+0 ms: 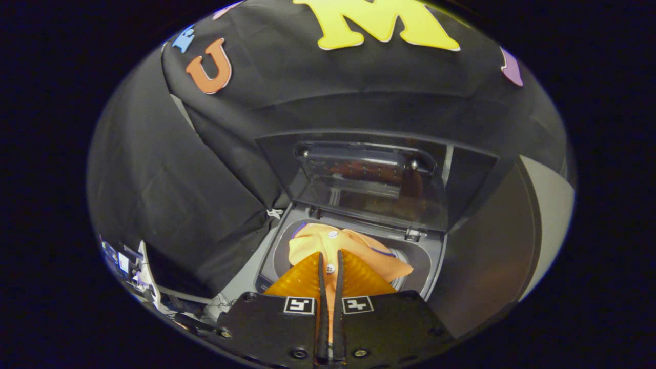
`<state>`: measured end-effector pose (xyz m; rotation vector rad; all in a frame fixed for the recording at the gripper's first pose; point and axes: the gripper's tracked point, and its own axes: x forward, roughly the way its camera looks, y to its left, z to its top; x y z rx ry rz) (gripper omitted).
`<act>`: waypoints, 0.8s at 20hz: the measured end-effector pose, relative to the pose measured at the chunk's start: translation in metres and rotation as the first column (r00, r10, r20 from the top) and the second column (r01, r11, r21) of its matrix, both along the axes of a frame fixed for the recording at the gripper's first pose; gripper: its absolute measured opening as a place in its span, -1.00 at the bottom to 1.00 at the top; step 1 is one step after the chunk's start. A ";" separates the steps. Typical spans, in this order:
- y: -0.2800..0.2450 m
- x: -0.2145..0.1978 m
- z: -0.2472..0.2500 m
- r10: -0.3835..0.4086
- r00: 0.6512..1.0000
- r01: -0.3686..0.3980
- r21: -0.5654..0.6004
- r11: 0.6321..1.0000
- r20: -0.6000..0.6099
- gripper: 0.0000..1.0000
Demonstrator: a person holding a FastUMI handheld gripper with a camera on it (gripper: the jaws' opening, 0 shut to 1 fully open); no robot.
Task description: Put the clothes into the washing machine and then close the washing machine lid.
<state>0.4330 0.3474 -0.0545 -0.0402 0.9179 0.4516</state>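
My gripper point(330, 256) is shut on an orange shirt point(348, 246) with white buttons, a fold of its cloth pinched between both fingers. The shirt hangs over the round drum opening of the grey top-loading washing machine point(433, 261), its collar end spreading just beyond the fingertips. The machine's see-through lid point(369, 189) stands raised behind the drum, leaning back against the booth wall. I cannot tell whether the shirt rests on the drum's rim or hangs free.
Black cloth walls close in behind and to the left of the machine. A pale panel point(551, 215) stands to the right. Low on the left a cluttered spot point(138, 271) holds small items and cables.
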 end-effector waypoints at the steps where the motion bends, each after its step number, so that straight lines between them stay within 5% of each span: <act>1: -0.001 0.001 -0.008 -0.012 1.000 0.012 -0.003 1.000 -0.012 -0.87; 16: -0.008 0.022 -0.102 -0.185 0.978 0.184 -0.017 0.983 -0.100 -0.87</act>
